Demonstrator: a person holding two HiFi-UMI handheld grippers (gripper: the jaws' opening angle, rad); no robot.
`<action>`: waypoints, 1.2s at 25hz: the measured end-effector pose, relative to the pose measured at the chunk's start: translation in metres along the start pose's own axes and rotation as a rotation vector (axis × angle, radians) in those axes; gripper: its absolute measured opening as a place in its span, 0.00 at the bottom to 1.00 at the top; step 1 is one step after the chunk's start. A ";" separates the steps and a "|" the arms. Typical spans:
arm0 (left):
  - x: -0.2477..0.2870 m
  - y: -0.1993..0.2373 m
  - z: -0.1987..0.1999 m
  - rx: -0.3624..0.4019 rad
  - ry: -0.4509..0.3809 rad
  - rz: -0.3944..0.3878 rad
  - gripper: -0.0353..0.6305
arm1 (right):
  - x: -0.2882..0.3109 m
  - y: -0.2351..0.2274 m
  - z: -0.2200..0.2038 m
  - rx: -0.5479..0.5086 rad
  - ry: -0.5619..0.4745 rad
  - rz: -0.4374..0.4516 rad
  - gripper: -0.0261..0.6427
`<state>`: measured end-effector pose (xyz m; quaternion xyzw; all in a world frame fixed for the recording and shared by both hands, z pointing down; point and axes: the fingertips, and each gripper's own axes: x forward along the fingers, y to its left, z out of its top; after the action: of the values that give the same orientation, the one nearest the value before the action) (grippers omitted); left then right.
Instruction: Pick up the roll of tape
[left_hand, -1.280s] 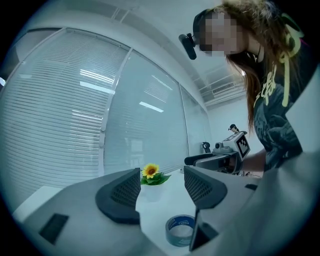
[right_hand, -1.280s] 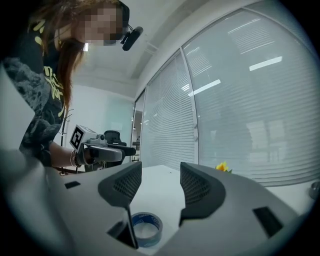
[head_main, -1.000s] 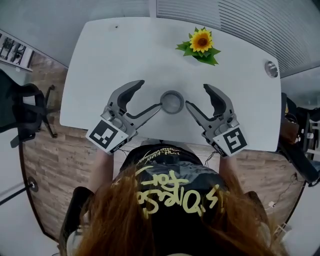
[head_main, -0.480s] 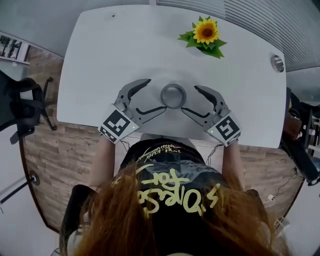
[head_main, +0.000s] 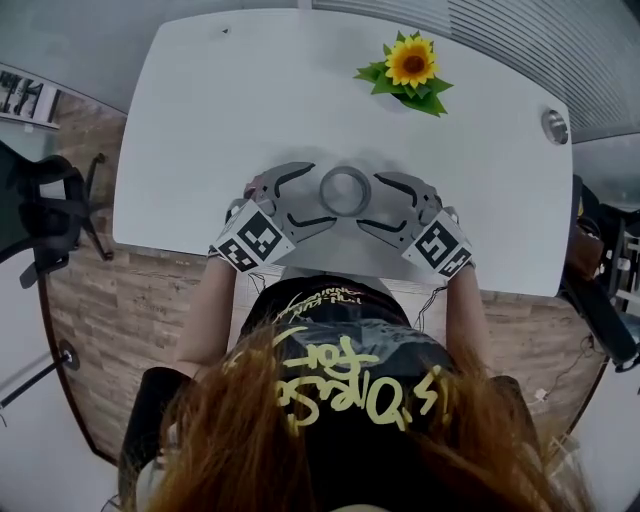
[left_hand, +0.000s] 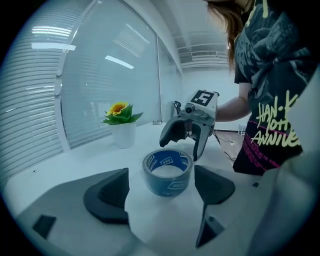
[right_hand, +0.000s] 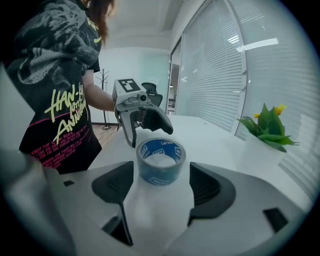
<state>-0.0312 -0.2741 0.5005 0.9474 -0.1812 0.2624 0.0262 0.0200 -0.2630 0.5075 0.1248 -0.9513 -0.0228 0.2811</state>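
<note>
Head view: a round grey roll of tape (head_main: 345, 190) lies on the white desk (head_main: 200, 100), between the left claw (head_main: 318, 192) and the right claw (head_main: 372, 200).

Left gripper view: the jaws are opening. The tape sits between them, not touched. A white pot (left_hand: 124, 135) holds a yellow sunflower (left_hand: 119, 107).

Right gripper view: these jaws are opening too, with the tape between them, not touched.

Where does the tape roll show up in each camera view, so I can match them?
Head view: tape roll just above centre, on the table.
Left gripper view: low centre.
Right gripper view: centre, slightly low.
Shared landmark: sunflower, top right in head view, left in left gripper view, far right in right gripper view.
</note>
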 end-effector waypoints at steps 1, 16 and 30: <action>0.002 0.000 0.000 0.009 0.011 -0.006 0.66 | 0.002 0.001 -0.003 -0.002 0.012 0.011 0.53; 0.031 -0.004 -0.015 0.098 0.145 -0.057 0.65 | 0.028 -0.003 -0.020 0.010 0.099 0.049 0.53; 0.031 0.001 -0.008 0.074 0.125 -0.077 0.62 | 0.026 -0.008 -0.008 0.047 0.040 0.054 0.53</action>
<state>-0.0108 -0.2841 0.5231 0.9357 -0.1328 0.3266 0.0127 0.0046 -0.2769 0.5270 0.1061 -0.9487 0.0095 0.2976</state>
